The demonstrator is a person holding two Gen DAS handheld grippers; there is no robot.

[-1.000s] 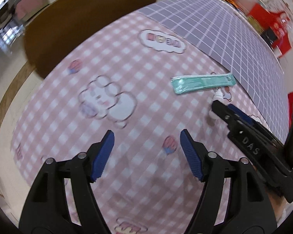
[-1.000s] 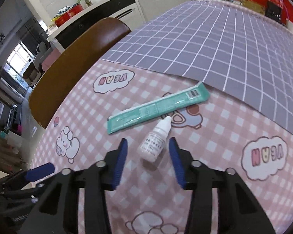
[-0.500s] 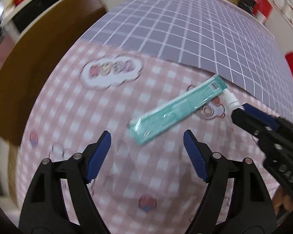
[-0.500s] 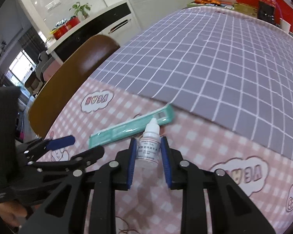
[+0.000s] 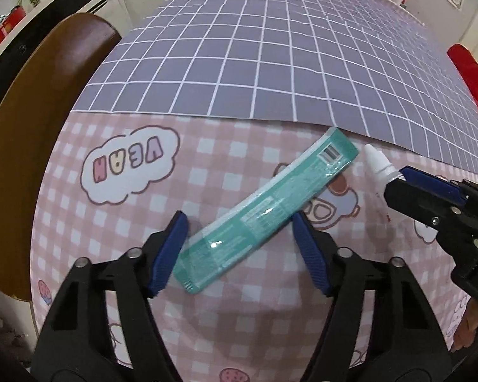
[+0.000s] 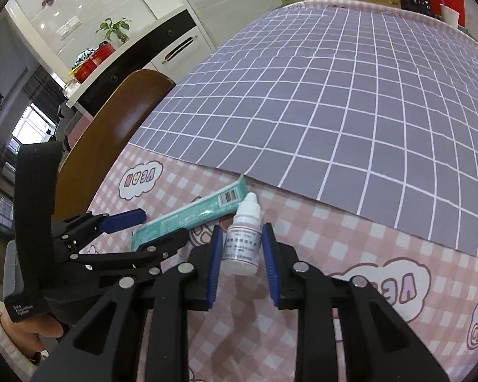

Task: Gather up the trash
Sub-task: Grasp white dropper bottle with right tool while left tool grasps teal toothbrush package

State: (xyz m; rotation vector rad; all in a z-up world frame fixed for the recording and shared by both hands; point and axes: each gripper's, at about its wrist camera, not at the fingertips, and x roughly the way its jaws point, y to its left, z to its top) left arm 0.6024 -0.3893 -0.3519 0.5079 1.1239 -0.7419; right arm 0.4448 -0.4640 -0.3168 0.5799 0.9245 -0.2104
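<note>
Our right gripper now pinches the dropper bottle; our left gripper, jaws closing, has arrived astride the teal packet.

Purple-grid cloth bare — chair back flanks it.
</note>
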